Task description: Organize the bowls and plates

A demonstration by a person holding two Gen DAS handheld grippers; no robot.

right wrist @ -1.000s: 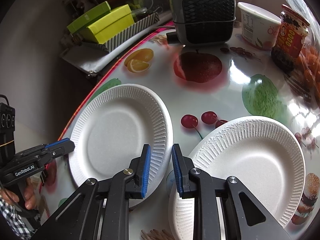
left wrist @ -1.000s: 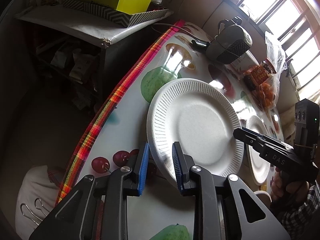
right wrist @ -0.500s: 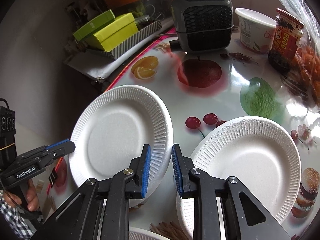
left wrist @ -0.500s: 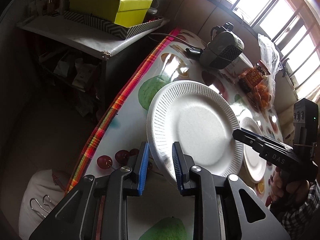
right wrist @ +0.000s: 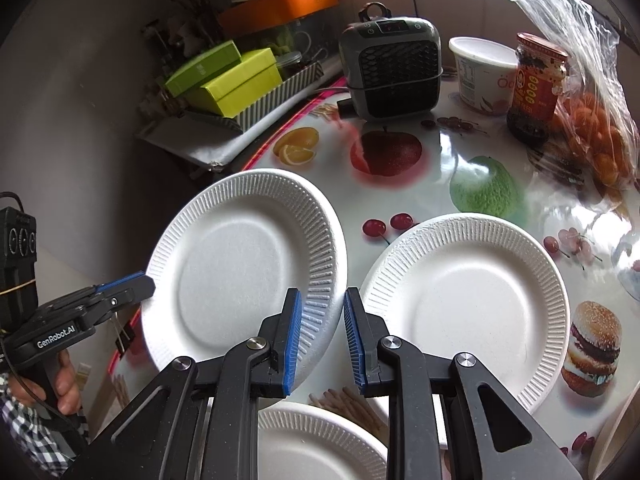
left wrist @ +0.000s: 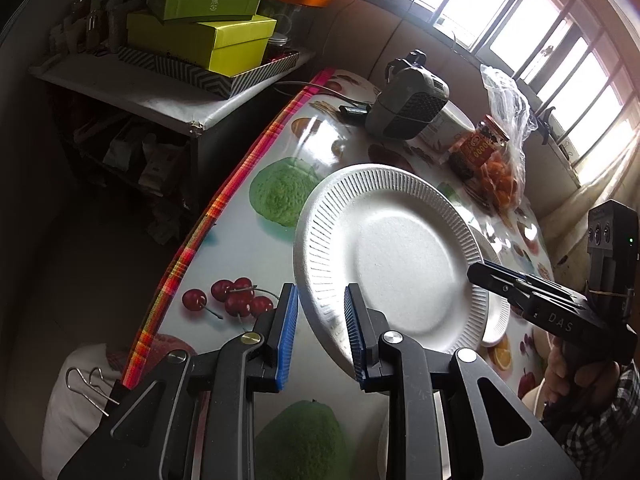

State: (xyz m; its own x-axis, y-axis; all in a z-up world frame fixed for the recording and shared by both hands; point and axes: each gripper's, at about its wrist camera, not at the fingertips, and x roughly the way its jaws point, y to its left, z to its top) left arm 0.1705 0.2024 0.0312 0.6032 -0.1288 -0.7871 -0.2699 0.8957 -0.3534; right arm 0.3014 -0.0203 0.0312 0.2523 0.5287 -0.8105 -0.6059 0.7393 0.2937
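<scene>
A white paper plate hangs tilted above the fruit-print table, held from both sides. My left gripper is shut on its near rim. In the right wrist view that gripper pinches the left rim of the same plate. My right gripper is shut on the plate's right rim, and in the left wrist view it bites that edge. A second white plate lies flat on the table to the right. A third plate shows below my right gripper's fingers.
At the back of the table stand a grey fan heater, a white tub, a red-labelled jar and a bag of oranges. Green boxes sit on a shelf beyond the plaid table edge. Wooden sticks lie between the plates.
Both grippers have risen with the plate held between them. It now hangs clear of the table, partly over the second plate, and a third plate has come into view below.
</scene>
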